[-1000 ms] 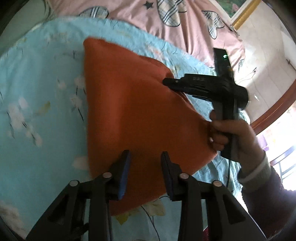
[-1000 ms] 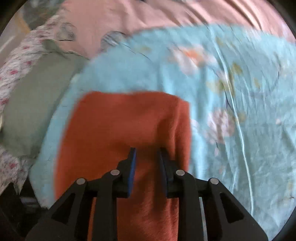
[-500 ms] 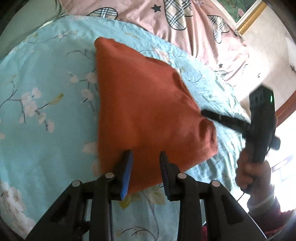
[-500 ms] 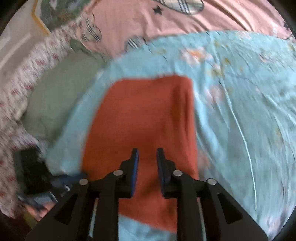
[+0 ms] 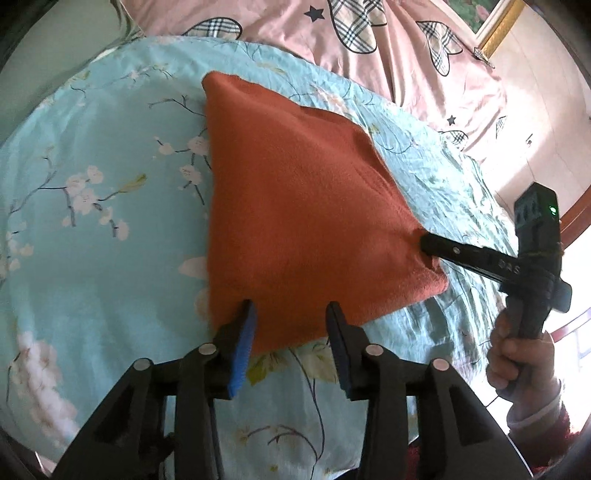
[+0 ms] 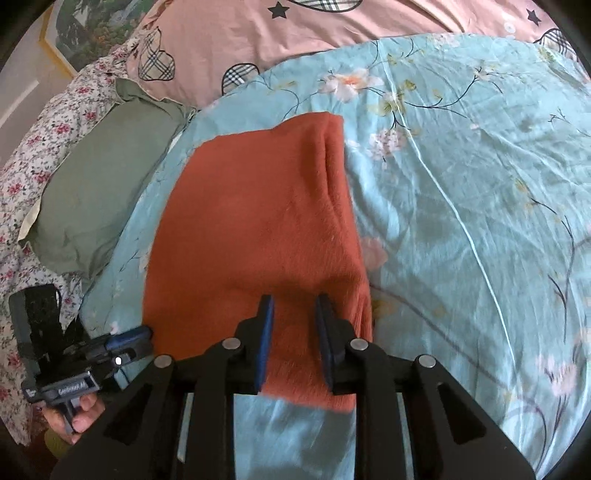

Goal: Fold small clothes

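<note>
A folded rust-orange fleece garment (image 5: 295,206) lies flat on the light blue floral bedsheet (image 5: 103,221); it also shows in the right wrist view (image 6: 258,229). My left gripper (image 5: 290,314) is open and empty, its fingertips over the garment's near edge. My right gripper (image 6: 293,306) is open and empty, over the garment's near right corner. In the left wrist view the right gripper (image 5: 428,245) touches the garment's right corner. In the right wrist view the left gripper (image 6: 129,338) sits at the garment's left corner.
A pink quilt with plaid hearts (image 5: 388,44) lies beyond the blue sheet. A green pillow (image 6: 103,184) and a floral cover (image 6: 33,155) lie to the left in the right wrist view. A picture frame (image 5: 495,22) hangs at the far right.
Both grippers have drawn back from over the garment to its near edges. The right gripper has moved from the garment's middle to its right corner. The garment lies still.
</note>
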The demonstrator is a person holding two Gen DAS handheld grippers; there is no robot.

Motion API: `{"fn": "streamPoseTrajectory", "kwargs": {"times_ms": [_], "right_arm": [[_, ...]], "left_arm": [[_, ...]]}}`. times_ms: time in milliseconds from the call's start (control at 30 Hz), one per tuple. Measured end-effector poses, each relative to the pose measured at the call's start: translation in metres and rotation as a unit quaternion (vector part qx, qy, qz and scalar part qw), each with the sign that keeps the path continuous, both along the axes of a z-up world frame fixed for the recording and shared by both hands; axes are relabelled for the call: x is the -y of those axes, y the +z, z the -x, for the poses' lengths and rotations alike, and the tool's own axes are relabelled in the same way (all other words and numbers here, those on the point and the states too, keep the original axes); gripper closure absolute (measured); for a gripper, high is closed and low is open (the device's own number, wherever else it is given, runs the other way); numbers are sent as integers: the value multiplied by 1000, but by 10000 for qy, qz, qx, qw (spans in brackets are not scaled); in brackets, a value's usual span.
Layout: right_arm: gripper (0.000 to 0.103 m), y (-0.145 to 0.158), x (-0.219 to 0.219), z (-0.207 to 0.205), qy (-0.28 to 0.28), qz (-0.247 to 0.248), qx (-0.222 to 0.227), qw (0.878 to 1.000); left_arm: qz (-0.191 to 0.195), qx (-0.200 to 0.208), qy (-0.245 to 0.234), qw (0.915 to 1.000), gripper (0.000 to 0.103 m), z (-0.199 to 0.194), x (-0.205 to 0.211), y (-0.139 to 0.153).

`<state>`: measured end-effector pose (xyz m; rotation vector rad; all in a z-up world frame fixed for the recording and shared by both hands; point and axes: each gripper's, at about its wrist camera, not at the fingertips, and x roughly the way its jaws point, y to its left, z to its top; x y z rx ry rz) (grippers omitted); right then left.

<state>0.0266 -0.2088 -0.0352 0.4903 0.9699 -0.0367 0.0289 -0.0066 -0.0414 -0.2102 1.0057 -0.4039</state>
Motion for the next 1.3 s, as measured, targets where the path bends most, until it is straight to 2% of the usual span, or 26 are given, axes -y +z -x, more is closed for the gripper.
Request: {"fn": "streamPoseTrajectory", "kwargs": {"times_ms": [67, 133, 167, 300, 400, 567, 767, 933, 1300], "right_arm": [[74, 2, -5, 10, 38, 37, -29, 10000], [72, 2, -9, 18, 49, 74, -66, 9999], [72, 2, -11, 22, 59, 85, -83, 9999], [70, 4, -21, 40, 84, 150, -139, 9998], [58, 7, -29, 48, 108, 208, -146, 9996], [39, 11, -42, 58, 197, 443, -155, 9987], [26, 13, -52, 66, 290, 671, -255, 9970], [16, 17, -57, 68, 346, 856, -198, 9955], [15, 13, -61, 42, 467, 841, -170, 9952]], "left_arm": [[-116, 43, 68, 9999, 54, 5, -1, 4], [-318, 99, 211, 9992, 35, 12, -2, 8], [-440, 134, 315, 9984, 31, 16, -3, 9], [-605, 148, 509, 9968, 27, 29, -14, 11], [-776, 78, 694, 9945, 22, 35, -20, 9], [-1250, 62, 834, 9886, 22, 47, -25, 5], [-2024, 159, 876, 9753, 21, 61, -21, 4], [-2133, 291, 913, 9723, 19, 69, -19, 12], [-2059, 236, 1107, 9720, 19, 44, -14, 13]]}}
